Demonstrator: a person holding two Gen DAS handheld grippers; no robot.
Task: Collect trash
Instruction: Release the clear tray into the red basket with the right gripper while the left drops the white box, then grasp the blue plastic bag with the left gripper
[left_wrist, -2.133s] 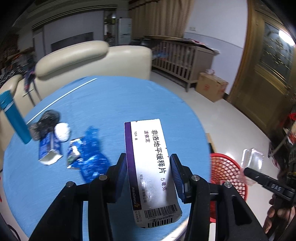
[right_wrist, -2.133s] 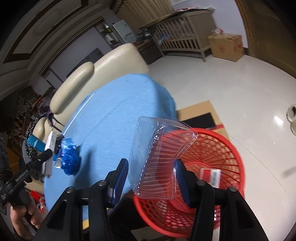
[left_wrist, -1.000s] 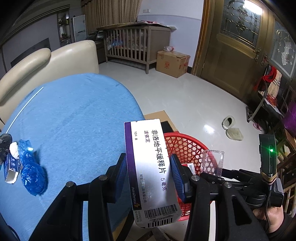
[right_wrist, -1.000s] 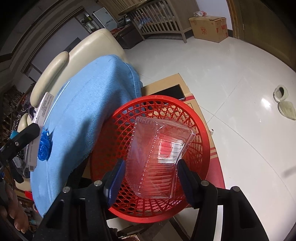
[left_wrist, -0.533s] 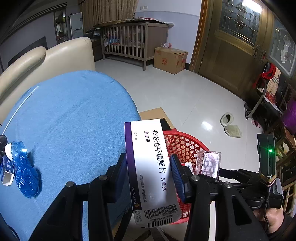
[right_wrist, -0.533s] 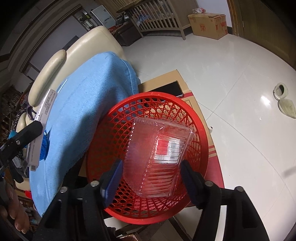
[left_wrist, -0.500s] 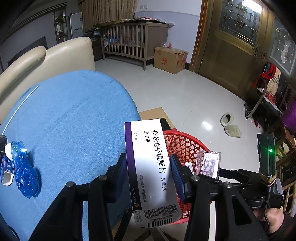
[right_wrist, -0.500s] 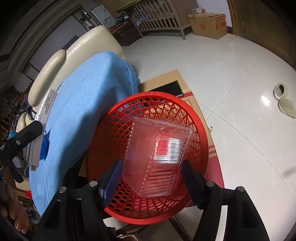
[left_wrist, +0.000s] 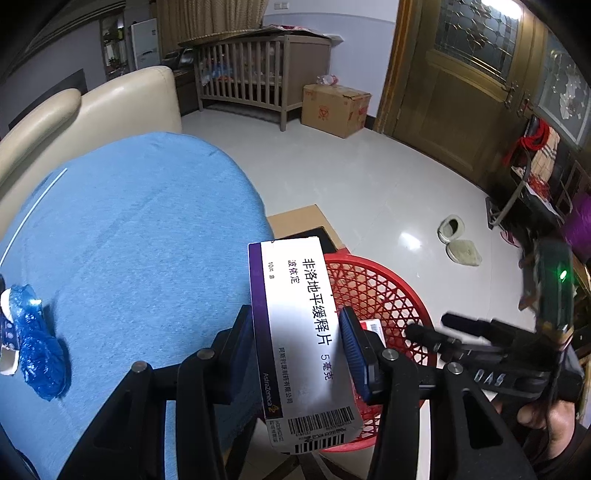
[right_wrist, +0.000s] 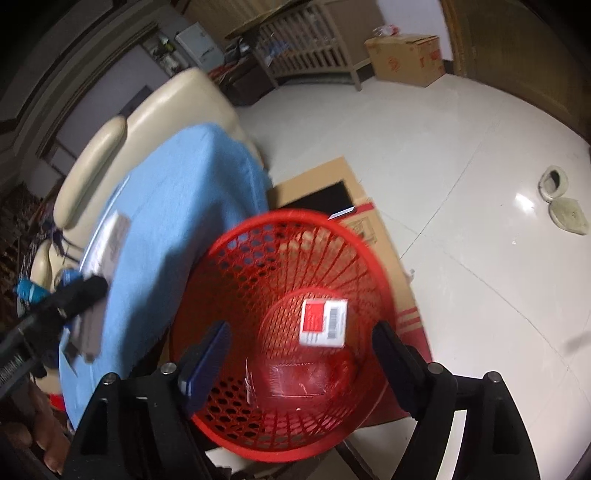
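Observation:
My left gripper (left_wrist: 295, 343) is shut on a white and purple medicine box (left_wrist: 301, 332) and holds it above the table edge, beside the red mesh basket (left_wrist: 388, 295). My right gripper (right_wrist: 303, 354) is open and empty, right above the red basket (right_wrist: 229, 369). A clear plastic clamshell (right_wrist: 299, 380) lies on the basket floor next to a red and white carton (right_wrist: 323, 323). The right gripper also shows in the left wrist view (left_wrist: 432, 328), at the basket's right. The left gripper with its box shows blurred in the right wrist view (right_wrist: 88, 295).
The round table has a blue cloth (left_wrist: 129, 240); a crumpled blue wrapper (left_wrist: 37, 354) and other litter lie at its left edge. A cream sofa (left_wrist: 92, 107) stands behind it. Flat cardboard (right_wrist: 332, 199) lies under the basket. Slippers (left_wrist: 458, 240) lie on the tiled floor.
My right gripper opened and the clear clamshell dropped into the basket. My left gripper, still holding the medicine box, stayed beside the basket.

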